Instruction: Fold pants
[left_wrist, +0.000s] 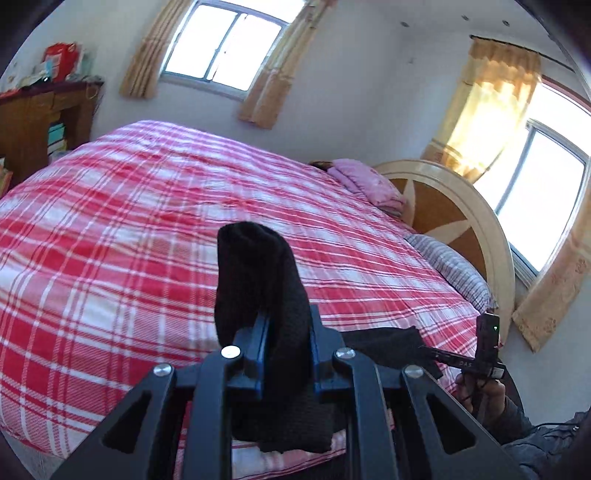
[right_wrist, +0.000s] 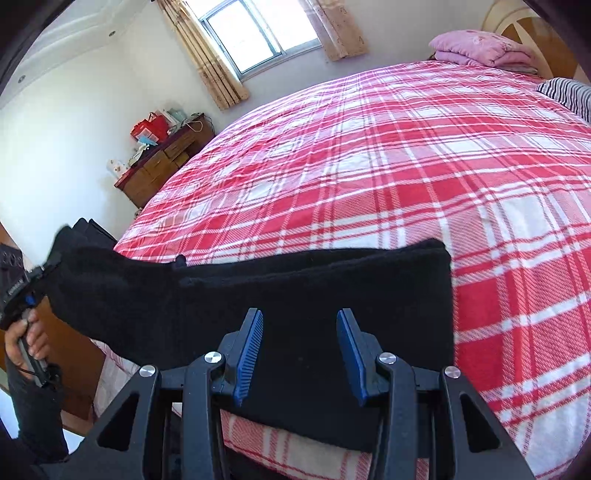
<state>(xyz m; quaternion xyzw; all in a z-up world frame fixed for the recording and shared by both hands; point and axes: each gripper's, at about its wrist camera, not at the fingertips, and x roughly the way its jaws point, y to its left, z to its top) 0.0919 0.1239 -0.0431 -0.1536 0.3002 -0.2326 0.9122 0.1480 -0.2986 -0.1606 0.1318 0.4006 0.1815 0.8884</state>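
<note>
Pants (right_wrist: 317, 295), black knit, lie folded into a long band along the near edge of the bed (right_wrist: 406, 177), straight ahead of and under the right gripper (right_wrist: 300, 356). Right jaws stand apart, blue pads (right_wrist: 248, 356) facing each other with only flat black cloth showing in the gap between them; no fabric pinched there. Band's squared end sits ahead and to the right of the right jaws, its other end runs off to the left and lifts off the mattress toward the left gripper (right_wrist: 27, 291), seen at the left edge in the person's hand (right_wrist: 29, 341). In the left wrist view the left gripper (left_wrist: 284, 350) is clamped on the pants (left_wrist: 258, 280): a bunched fold of the black cloth passes between the blue pads (left_wrist: 258, 354), stands up as a rounded hump ahead of the jaws and hangs down below them. More of the cloth lies flat on the plaid cover just right of the left jaws. Right gripper's handle (left_wrist: 480, 354) shows further right. Far beyond the jaws: pink folded blanket (left_wrist: 369, 184), striped pillow (left_wrist: 454, 269), round headboard (left_wrist: 461, 206), wooden dresser (right_wrist: 162, 166) by the wall, curtained window (left_wrist: 225, 44).
</note>
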